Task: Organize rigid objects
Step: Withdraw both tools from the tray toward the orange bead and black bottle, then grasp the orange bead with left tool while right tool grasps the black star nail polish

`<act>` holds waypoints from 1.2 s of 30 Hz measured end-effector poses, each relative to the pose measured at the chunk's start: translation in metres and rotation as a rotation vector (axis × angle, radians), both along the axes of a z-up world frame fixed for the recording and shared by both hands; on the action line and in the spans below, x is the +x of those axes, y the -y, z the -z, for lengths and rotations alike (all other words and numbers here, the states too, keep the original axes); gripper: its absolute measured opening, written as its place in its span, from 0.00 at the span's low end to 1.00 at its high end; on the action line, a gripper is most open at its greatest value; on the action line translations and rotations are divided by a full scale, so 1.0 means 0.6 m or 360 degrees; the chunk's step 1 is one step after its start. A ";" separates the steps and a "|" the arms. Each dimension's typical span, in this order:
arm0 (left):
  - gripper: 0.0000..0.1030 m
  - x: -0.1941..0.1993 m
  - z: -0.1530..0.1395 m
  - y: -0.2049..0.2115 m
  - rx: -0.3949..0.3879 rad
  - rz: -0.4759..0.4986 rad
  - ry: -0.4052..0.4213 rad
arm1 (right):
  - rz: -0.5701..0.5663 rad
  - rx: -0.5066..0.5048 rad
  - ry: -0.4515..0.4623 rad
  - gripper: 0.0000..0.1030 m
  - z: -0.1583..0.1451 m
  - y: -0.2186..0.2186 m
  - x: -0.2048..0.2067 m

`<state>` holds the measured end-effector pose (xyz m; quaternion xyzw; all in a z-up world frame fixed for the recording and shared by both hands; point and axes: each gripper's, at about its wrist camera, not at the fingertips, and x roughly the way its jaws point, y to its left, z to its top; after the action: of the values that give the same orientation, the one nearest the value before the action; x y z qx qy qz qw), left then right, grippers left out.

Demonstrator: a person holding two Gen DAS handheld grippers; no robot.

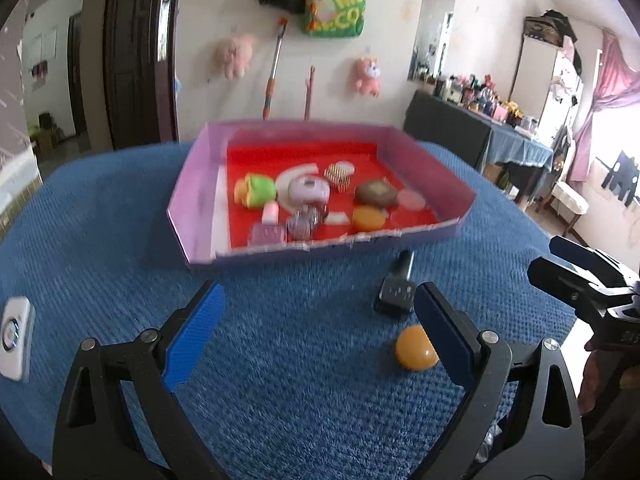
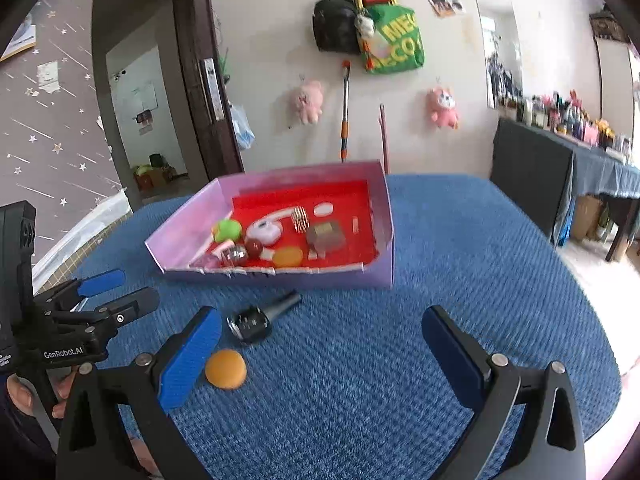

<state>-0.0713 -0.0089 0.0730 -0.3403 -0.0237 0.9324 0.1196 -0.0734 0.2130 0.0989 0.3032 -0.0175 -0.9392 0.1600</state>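
My left tongs and my right tongs are both wide and hold nothing. The orange ball and black gadget lie on the blue bench, near its front edge, just outside the pink box of toys.

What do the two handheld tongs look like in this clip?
Both left tongs and right tongs match: black frames with triangular cut-outs, silver pivot bolts and ribbed blue finger pads. The left one's body reads "GenRobot.AI" in white. No cables or sleeves visible.
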 end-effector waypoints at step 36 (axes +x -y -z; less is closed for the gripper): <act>0.95 -0.026 0.076 -0.052 -0.0141 0.0103 0.0384 | 0.0078 0.0000 0.0180 1.00 0.059 -0.030 -0.041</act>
<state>-0.0870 0.0223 0.0273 -0.4557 0.0144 0.8804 0.1307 -0.0982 0.2307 0.0637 0.3553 -0.0340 -0.9242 0.1358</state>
